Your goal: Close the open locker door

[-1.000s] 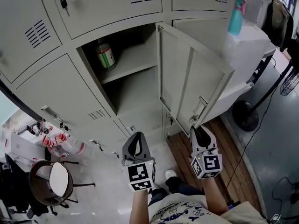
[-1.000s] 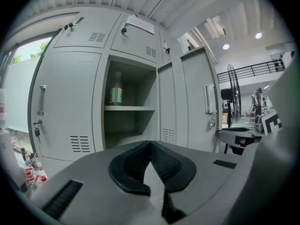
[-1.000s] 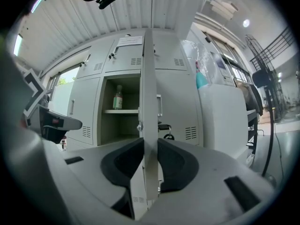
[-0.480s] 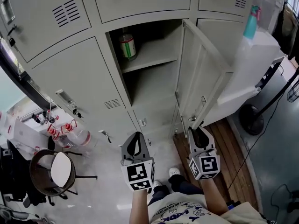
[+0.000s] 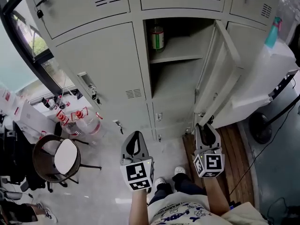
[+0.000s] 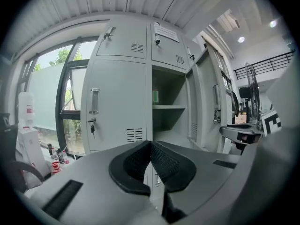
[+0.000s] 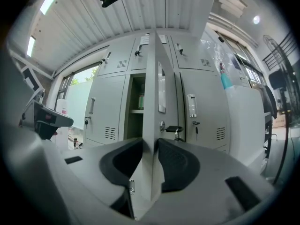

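Observation:
The open locker door (image 5: 220,74) is grey metal, hinged on the right, and stands nearly edge-on to the open compartment (image 5: 180,86). A green-labelled bottle (image 5: 157,37) stands on the compartment's upper shelf. My right gripper (image 5: 206,127) is at the door's lower free edge. In the right gripper view the door edge (image 7: 152,102) fills the gap between the pads of the right gripper (image 7: 151,146), whose jaws are opening. My left gripper (image 5: 135,137) hangs free in front of the lockers. The left gripper (image 6: 151,146) is shut with nothing in it.
A closed locker (image 5: 101,69) with a handle and key is left of the opening. A round chair (image 5: 58,158) and water bottles (image 5: 77,121) sit on the floor at left. A white cabinet (image 5: 262,78) with a teal bottle (image 5: 273,32) stands right, and a fan base (image 5: 262,125) beside it.
The door has swung leftward toward the compartment, from wide open to nearly edge-on. My right gripper has stayed on its edge. The view has shifted left along the lockers.

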The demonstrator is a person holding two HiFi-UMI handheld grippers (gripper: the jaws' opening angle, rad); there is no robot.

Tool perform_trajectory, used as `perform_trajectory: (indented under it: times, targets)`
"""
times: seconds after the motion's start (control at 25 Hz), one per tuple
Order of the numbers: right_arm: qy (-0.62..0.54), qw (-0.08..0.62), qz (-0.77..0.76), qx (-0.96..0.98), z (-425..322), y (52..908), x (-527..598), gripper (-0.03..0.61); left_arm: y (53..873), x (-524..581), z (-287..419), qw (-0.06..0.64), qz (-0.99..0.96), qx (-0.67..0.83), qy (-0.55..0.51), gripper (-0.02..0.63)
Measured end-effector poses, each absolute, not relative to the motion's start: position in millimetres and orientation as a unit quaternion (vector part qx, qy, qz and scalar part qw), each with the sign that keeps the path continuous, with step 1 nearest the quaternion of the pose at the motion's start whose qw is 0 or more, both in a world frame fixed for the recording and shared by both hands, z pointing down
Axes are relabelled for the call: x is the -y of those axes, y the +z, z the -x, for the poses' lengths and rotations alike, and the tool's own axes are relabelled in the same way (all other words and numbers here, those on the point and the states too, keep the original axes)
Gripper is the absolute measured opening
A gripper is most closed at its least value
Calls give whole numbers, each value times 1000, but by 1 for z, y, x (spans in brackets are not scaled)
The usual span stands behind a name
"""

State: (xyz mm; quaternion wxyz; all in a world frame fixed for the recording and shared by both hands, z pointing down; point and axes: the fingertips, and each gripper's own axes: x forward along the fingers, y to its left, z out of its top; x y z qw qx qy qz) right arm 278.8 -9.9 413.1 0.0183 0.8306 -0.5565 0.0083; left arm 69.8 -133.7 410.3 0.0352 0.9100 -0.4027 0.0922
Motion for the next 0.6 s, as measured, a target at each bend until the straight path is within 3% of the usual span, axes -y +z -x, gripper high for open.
perform_trajectory:
  times: [0.6]
  targets:
    - [-11,39,-816,576,-248,414,49,107,414,144,-8,37,-891,443,89,5]
